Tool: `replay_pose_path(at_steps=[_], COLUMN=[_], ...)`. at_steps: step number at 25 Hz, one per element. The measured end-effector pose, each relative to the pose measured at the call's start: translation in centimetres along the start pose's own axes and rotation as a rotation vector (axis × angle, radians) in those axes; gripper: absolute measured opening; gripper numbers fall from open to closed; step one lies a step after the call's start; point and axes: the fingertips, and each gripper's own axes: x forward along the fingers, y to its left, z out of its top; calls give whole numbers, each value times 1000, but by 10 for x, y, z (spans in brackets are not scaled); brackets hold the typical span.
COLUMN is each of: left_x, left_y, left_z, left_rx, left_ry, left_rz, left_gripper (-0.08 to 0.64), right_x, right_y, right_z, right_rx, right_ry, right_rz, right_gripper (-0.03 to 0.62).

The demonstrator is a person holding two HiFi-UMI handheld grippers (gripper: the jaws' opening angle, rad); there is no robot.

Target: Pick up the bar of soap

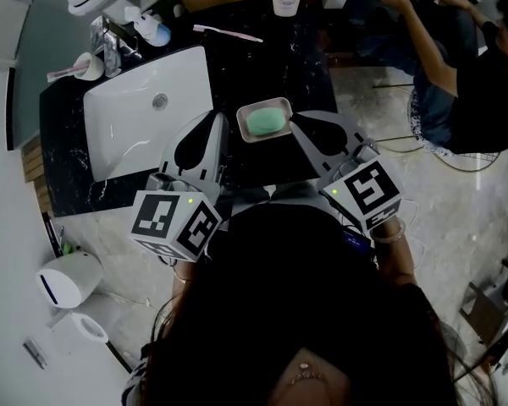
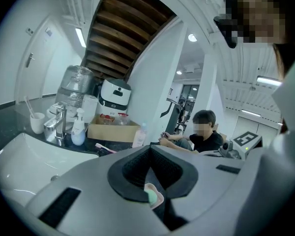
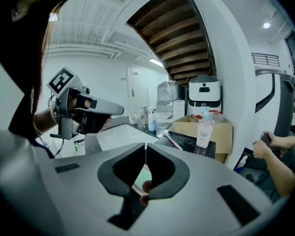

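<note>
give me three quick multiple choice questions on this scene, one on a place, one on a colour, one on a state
1. Where is the soap?
A. in a dish beside the sink
B. inside the sink
C. held up in the air

2. What colour is the soap?
A. pink
B. white
C. green

3. How is the right tool?
A. wide open
B. shut, empty
C. shut on the soap

Answers:
1 A, the head view shows it lying in the dish, right of the sink.
2 C, it is green against the pale dish.
3 B, its jaws meet with nothing between them.
</note>
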Motion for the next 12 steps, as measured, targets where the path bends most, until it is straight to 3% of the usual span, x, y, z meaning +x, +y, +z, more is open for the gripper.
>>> replay_pose_path(at_steps=[12], left_x=[4], left_y=[39], left_z=[3], left_rx=[-32], left_ry=[12], left_rz=[5], left_gripper=[8], right_x=[37], right_y=[4], right_z=[-36], right_rx=[-116], right_ry=[172], right_rz=[100], right_gripper=[13])
